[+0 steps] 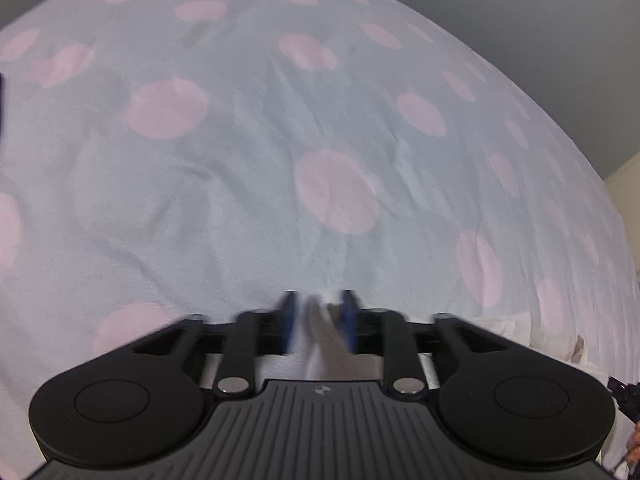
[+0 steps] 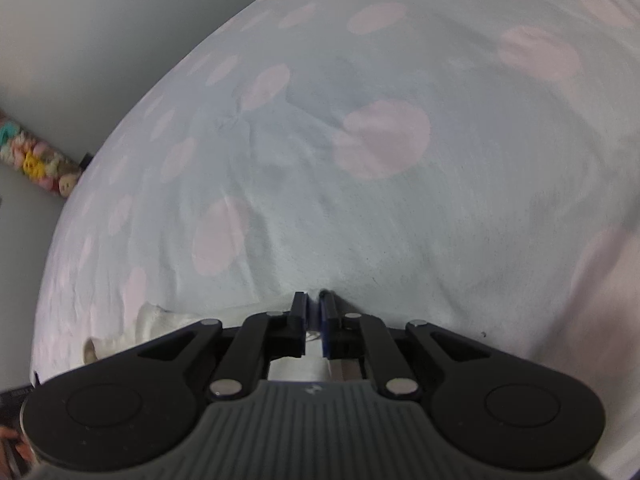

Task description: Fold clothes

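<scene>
A white garment (image 1: 320,344) shows between and under the fingers in the left wrist view, blurred by motion. My left gripper (image 1: 319,312) is shut on a fold of it. In the right wrist view my right gripper (image 2: 315,304) is shut on the white garment (image 2: 160,320), whose edge trails out to the left below the fingers. Most of the garment is hidden under both grippers.
A pale blue bed sheet with large pink dots (image 1: 280,140) (image 2: 400,200) fills both views. A grey wall (image 2: 80,40) lies beyond the bed's edge. A colourful plush strip (image 2: 36,164) lies at the far left.
</scene>
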Demonstrator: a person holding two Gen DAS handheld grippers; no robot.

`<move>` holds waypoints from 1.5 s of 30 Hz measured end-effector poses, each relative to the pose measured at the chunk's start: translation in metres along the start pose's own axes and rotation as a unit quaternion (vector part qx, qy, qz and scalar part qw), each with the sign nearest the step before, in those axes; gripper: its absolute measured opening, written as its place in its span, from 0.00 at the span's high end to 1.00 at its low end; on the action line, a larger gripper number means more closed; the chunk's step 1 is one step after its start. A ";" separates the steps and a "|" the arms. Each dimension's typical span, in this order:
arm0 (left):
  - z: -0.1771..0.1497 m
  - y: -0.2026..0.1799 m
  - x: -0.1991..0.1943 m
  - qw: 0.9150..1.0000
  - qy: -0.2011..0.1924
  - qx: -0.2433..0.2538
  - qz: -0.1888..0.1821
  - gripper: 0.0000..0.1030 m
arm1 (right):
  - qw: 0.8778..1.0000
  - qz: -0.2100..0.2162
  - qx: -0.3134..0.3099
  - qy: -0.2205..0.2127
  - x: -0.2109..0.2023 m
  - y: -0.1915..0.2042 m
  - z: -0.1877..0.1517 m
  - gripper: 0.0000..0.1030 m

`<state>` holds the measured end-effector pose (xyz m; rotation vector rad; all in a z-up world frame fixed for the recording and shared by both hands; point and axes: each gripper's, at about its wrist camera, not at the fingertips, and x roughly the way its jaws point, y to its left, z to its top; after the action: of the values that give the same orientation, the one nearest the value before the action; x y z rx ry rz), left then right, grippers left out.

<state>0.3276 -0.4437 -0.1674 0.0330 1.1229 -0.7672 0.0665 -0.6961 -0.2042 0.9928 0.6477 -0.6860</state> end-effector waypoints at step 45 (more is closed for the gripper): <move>-0.249 0.038 -0.149 0.989 -0.060 -0.132 0.003 0.56 | 0.999 -0.021 0.005 -0.043 -0.156 -0.058 -0.217 0.96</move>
<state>0.1195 -0.2382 -0.1734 -0.2301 1.1002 -0.6029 -0.1121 -0.4885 -0.2036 0.9563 0.5912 -0.7668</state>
